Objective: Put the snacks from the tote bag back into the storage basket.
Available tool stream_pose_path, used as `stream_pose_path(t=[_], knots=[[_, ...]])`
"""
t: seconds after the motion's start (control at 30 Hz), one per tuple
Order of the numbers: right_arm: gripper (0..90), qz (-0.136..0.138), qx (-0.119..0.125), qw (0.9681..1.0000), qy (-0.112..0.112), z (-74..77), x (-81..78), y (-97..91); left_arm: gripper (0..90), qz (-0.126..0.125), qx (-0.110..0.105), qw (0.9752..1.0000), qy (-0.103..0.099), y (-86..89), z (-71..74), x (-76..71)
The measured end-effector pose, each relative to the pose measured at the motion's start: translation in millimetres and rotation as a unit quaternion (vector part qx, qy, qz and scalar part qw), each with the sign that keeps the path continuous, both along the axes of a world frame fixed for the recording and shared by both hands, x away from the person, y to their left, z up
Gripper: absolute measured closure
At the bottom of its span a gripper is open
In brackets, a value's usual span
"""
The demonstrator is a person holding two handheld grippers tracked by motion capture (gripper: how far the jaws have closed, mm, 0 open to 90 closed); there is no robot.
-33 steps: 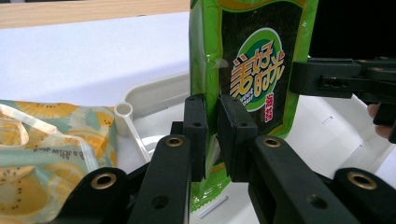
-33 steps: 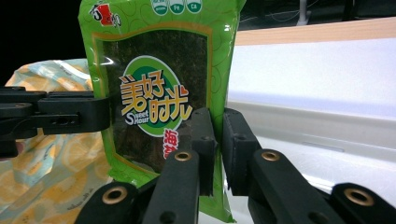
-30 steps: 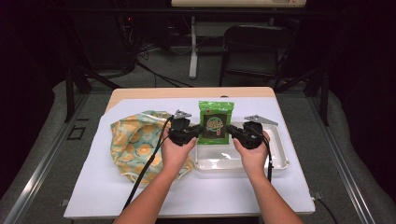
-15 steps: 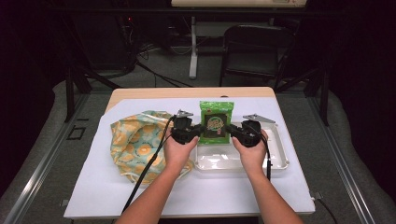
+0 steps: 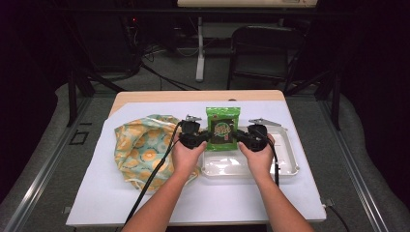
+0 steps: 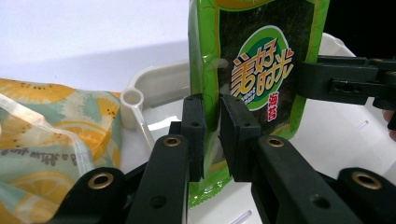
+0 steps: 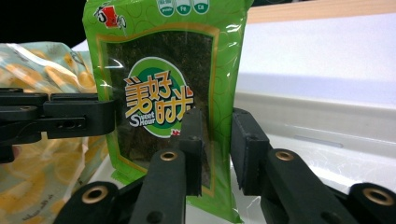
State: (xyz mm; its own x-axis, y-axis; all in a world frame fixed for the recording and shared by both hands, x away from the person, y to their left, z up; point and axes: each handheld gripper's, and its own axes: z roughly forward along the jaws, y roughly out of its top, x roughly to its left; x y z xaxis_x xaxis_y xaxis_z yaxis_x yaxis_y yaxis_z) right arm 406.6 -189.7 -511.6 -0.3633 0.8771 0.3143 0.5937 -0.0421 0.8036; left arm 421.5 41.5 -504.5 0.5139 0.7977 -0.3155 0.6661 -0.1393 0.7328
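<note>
Seaweed packet (image 5: 222, 128) is kept upright over the white tray (image 5: 290, 166) on the bench — each side edge sits between the left tongs (image 5: 205, 138) and right tongs (image 5: 238, 137), whose jaws have just been opening, seemingly to release it there.

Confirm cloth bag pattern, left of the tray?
Cloth bag: pale blue-green with orange-yellow citrus slices. Best seen in the high view.
</note>
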Motion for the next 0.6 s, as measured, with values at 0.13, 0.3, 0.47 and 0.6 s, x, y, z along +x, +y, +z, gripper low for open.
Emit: stream_pose_path(t=[0.13, 0.3, 0.47, 0.6], knots=[[73.2, 0.000, -0.002, 1.0000, 0.008, -3.3, 2.6, 0.6, 78.6, 0.005, -0.002, 1.0000, 0.005, -1.3, -3.3, 2.0], [70.9, 0.002, -0.017, 0.9998, 0.009, -7.0, 4.3, 2.6, 77.6, 0.008, 0.001, 0.9998, 0.017, -3.2, -7.8, 4.1], [69.4, 0.003, -0.031, 0.9995, 0.003, -10.1, 5.3, 3.8, 76.9, 0.010, 0.009, 0.9996, 0.023, -6.8, -12.7, 6.8], [69.2, 0.004, -0.032, 0.9995, 0.002, -12.6, 6.9, 4.7, 76.8, 0.013, 0.015, 0.9994, 0.029, -8.3, -15.9, 9.5]])
